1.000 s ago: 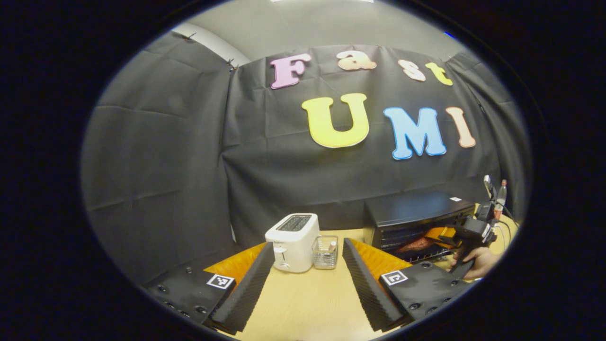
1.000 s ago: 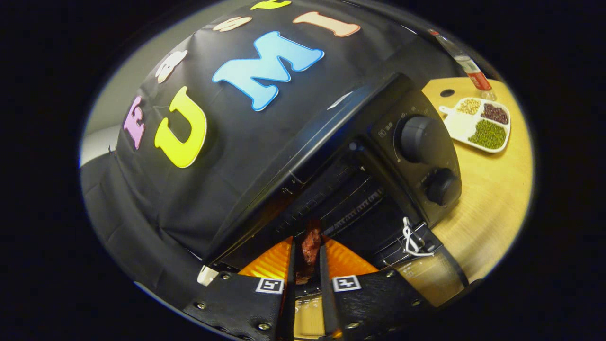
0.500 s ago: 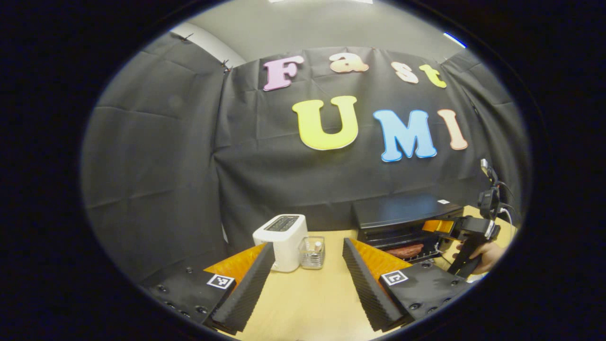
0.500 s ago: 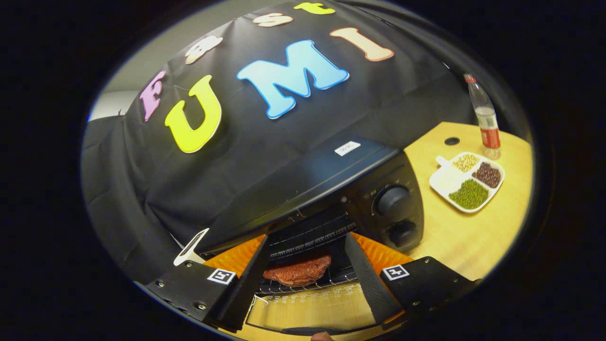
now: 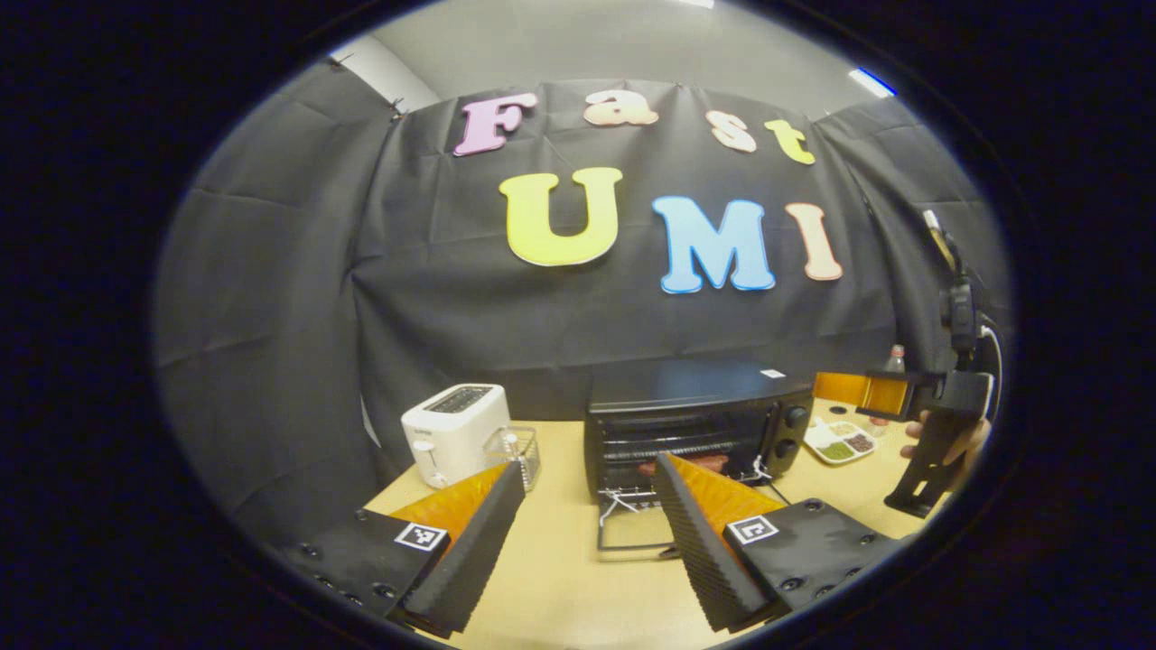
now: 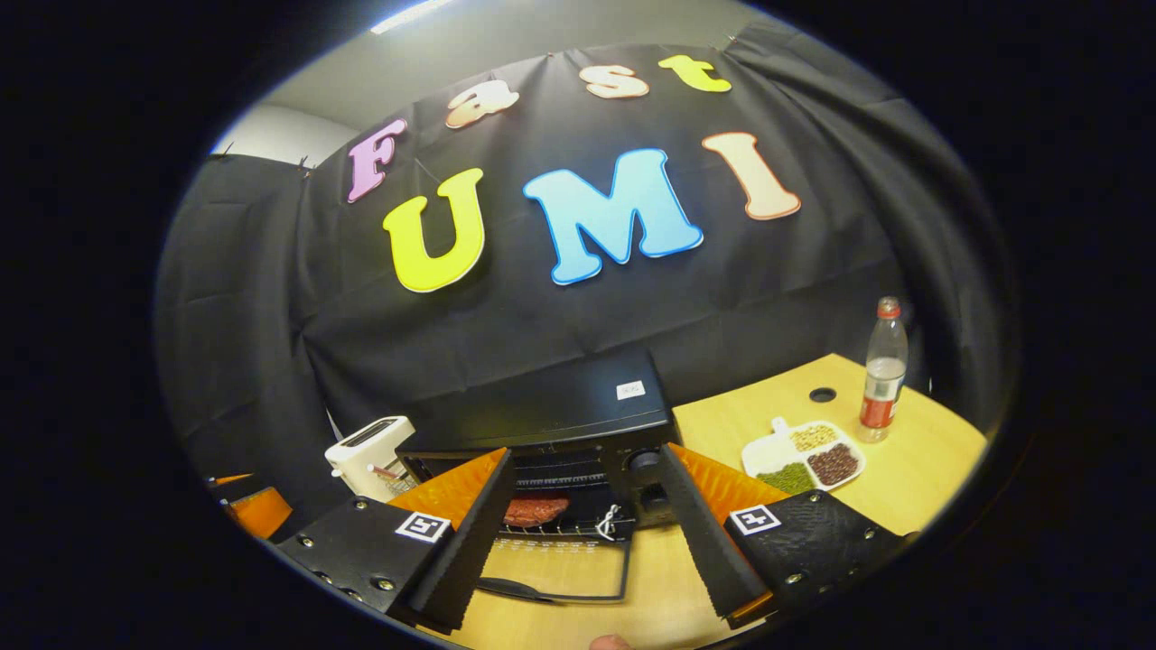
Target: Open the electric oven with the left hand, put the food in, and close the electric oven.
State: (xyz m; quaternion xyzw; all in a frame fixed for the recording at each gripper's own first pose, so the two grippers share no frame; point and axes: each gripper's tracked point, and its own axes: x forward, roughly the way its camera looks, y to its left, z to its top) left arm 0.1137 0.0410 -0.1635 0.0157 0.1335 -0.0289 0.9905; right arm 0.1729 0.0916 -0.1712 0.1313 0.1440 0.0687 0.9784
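The black electric oven stands on the table with its glass door folded down flat. A reddish piece of food lies on the wire rack inside, also glimpsed as the food in the left gripper view. My right gripper is open and empty, held back in front of the oven above the open door. My left gripper is open with nothing in it, in front of the oven and slightly to its left. At the far right a hand holds the right gripper.
A white toaster and a small clear holder stand left of the oven. A divided plate of beans and a bottle with a red label sit to its right. Bare wooden table lies in front.
The right gripper opened, left the food on the oven rack, and pulled back and up from the oven. The left gripper view swung right, bringing the oven to its centre.
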